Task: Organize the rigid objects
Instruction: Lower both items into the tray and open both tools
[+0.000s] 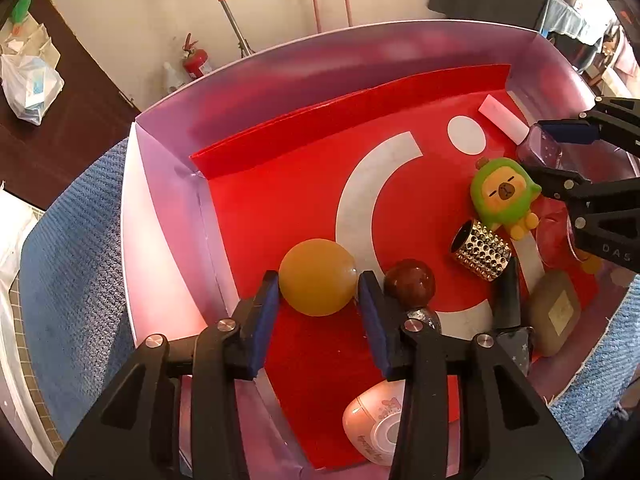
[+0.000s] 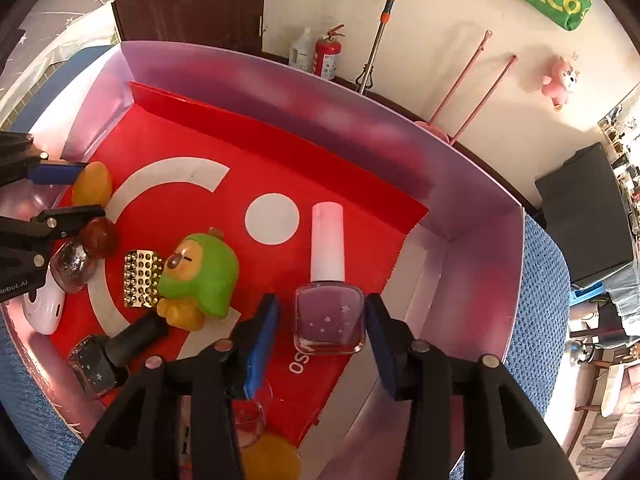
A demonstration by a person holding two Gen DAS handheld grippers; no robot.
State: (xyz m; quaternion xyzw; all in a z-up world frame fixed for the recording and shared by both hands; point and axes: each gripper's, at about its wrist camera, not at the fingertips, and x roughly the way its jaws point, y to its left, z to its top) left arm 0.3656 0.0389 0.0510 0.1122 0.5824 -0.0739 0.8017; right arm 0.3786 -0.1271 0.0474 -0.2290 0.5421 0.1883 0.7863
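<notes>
Yellow ball [image 1: 317, 277]: in the tray at 6 o'clock, between the left gripper's [image 1: 318, 294] pads, a gap on the right side.
Purple bottle [image 2: 329, 316]: lying flat, white cap toward 12 o'clock, between the right gripper's [image 2: 322, 320] parted pads.
Tray [image 1: 168, 208]: red-lined, also holds a green toy [image 1: 502, 196].

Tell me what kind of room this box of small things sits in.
Probably a lived-in home room or storeroom: a mop and fire extinguisher lean by the wall, and a pink plush toy hangs on it.
</notes>
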